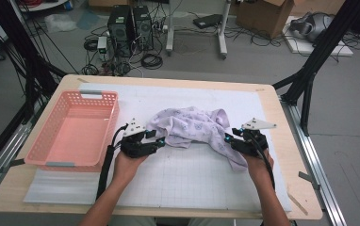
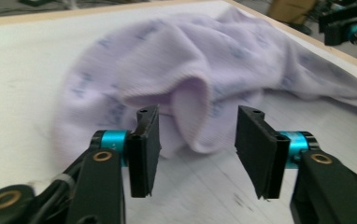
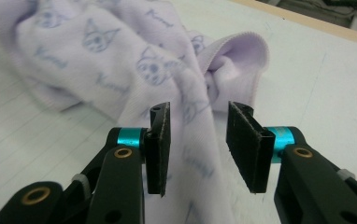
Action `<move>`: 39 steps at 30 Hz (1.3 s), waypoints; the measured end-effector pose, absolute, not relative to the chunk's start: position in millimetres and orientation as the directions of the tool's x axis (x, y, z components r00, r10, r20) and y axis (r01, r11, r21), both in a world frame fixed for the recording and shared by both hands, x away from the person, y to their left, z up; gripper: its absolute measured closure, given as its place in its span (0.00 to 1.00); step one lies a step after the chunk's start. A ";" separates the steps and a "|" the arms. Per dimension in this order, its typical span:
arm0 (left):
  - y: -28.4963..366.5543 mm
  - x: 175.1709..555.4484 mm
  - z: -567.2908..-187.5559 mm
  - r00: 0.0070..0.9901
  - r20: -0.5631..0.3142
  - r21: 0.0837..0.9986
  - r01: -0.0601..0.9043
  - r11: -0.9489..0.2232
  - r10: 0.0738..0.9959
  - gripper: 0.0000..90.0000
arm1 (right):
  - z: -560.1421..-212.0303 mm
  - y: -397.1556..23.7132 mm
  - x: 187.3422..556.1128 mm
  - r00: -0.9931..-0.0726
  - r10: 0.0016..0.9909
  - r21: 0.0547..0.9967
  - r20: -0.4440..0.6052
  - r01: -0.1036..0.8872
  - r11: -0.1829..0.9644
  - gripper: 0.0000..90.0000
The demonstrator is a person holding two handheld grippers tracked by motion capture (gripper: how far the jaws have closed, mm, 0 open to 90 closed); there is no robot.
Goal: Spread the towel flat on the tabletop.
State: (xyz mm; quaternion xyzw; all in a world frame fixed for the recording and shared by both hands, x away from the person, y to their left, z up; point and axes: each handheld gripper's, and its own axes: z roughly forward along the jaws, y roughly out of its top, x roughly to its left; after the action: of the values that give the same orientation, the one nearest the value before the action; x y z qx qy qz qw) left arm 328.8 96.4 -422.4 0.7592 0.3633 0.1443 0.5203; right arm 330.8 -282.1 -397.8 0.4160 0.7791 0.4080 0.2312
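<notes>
Room: grey floor behind the table, two black PC towers (image 1: 131, 27), cable tangles, cardboard box (image 1: 267, 14), black frame struts at both sides.
Surface: wooden table (image 1: 305, 207) with a white gridded mat (image 1: 192, 174) on top; pink plastic basket (image 1: 74, 129) at the mat's left edge, nothing visible inside.
Thing: lilac cloth (image 1: 194, 127), crumpled, lying on the mat near its middle, well apart from the basket.
Cloth axis: long axis runs roughly left-right in the high view, dropping toward the person at the right end, where a narrow tail trails down.
Cloth look: pale purple ribbed knit, blue cat-face and script print, ribbed hem folded into loops; bunched, not flat.
Left gripper (image 2: 197, 149): at the cloth's left edge, jaws apart, a hem fold (image 2: 190, 116) just beyond and between them, pads not pressing on it.
Right gripper (image 3: 197, 147): over the cloth's right tail, jaws apart, fabric lies between them; cloth brushes the left pad, no squeeze visible.
Hands: each holds its gripper low over the mat, forearms coming in from the bottom of the high view.
</notes>
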 end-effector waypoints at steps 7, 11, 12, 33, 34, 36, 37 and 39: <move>49.0 332.2 -436.8 0.777 -0.096 0.860 0.380 -0.342 0.622 0.61 | -411.4 -288.1 295.8 -0.559 0.829 0.836 -0.019 0.445 0.319 0.63; 17.4 342.6 -442.2 0.795 -0.015 0.812 0.364 -0.456 0.607 0.62 | -419.5 -289.3 282.8 -0.565 0.825 0.832 -0.015 0.450 0.324 0.63; 10.5 344.7 -443.7 0.792 0.003 0.805 0.360 -0.471 0.610 0.61 | -421.1 -288.9 280.2 -0.567 0.824 0.829 -0.015 0.453 0.327 0.63; 70.6 309.7 -433.4 0.796 -0.183 0.814 0.452 -0.364 0.577 0.94 | -437.7 -254.0 297.9 -0.615 0.780 0.768 -0.116 0.442 0.463 0.66; 77.9 306.3 -432.9 0.795 -0.191 0.815 0.455 -0.359 0.575 0.94 | -438.5 -251.0 301.3 -0.616 0.778 0.753 -0.126 0.451 0.479 0.72; 90.0 298.6 -431.5 0.798 -0.192 0.818 0.451 -0.356 0.571 0.94 | -438.2 -247.7 305.5 -0.636 0.760 0.731 -0.130 0.457 0.507 0.87; 95.2 294.6 -430.4 0.801 -0.178 0.817 0.444 -0.368 0.571 0.94 | -437.2 -246.7 305.8 -0.650 0.750 0.724 -0.125 0.456 0.517 0.91; 104.8 286.7 -428.6 0.812 -0.169 0.818 0.432 -0.381 0.558 0.94 | -432.9 -246.6 303.3 -0.678 0.727 0.712 -0.111 0.456 0.533 0.94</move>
State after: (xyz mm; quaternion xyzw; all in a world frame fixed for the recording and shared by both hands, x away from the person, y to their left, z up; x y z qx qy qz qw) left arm 286.7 104.8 -428.6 0.8283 0.2988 0.0674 0.4692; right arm 303.3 -246.6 -432.9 0.3470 0.8521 0.3359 0.2018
